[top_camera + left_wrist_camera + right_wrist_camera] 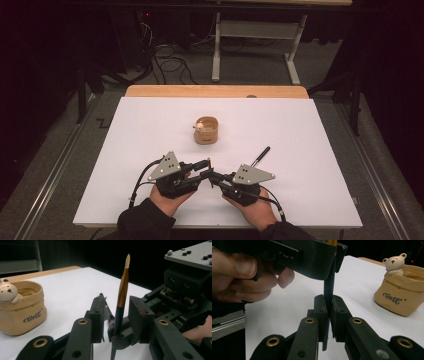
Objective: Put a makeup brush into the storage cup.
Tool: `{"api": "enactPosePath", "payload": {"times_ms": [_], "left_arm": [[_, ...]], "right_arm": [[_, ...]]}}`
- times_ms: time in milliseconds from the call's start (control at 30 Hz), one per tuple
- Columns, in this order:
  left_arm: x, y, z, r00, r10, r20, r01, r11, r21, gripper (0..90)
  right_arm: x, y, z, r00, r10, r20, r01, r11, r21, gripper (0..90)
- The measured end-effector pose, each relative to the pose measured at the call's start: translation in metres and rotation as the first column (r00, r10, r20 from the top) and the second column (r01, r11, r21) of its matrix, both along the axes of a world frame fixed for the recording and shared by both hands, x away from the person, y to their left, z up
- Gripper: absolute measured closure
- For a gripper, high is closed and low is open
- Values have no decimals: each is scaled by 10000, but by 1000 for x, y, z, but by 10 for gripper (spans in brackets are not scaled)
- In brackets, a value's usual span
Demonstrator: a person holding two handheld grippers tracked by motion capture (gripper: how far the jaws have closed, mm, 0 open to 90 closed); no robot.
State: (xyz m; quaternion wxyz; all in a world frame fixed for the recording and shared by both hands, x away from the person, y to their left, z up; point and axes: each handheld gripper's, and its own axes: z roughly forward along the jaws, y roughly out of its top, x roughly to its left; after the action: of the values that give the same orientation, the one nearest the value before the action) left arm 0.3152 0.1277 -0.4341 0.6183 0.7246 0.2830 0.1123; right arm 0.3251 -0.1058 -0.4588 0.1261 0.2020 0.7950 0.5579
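Note:
A paintbrush point(123, 290) with a black handle, orange ferrule and pale tip stands upright between the two grippers. My right gripper point(329, 300) is shut on its black handle point(329, 287) low down. My left gripper point(118, 302) is open, its jaws standing either side of the brush with a gap to each pad. In the high view the left gripper point(207, 167) and right gripper point(216, 176) meet tip to tip near the table's front middle. A tan pouch-shaped cup point(207, 131) with a small bear figure point(395, 262) on its rim stands beyond them.
A black pen point(260, 156) lies on the white table sheet point(310, 130) just right of the grippers. The wooden table edge point(215, 91) runs along the back. Cables and a table frame point(255, 30) stand on the floor beyond.

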Motion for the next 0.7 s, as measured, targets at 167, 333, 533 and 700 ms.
{"api": "enactPosePath", "payload": {"times_ms": [167,333,533,700], "left_arm": [[-1,-1,-1,10000,-45,-5,45,10000,-15,707],[-1,-1,-2,10000,-44,-9,44,10000,-36,776],[-2,-1,-2,9998,-56,165,56,10000,-34,831],[-2,-1,-2,9998,-9,197,10,10000,-34,834]], "right_arm": [[0,1,0,10000,62,-54,-62,10000,59,852],[-1,2,-1,9999,120,-27,-120,9999,73,852],[-1,2,-1,9999,109,2,-109,9999,43,851],[-2,2,-1,9999,56,152,-56,10000,11,843]]}}
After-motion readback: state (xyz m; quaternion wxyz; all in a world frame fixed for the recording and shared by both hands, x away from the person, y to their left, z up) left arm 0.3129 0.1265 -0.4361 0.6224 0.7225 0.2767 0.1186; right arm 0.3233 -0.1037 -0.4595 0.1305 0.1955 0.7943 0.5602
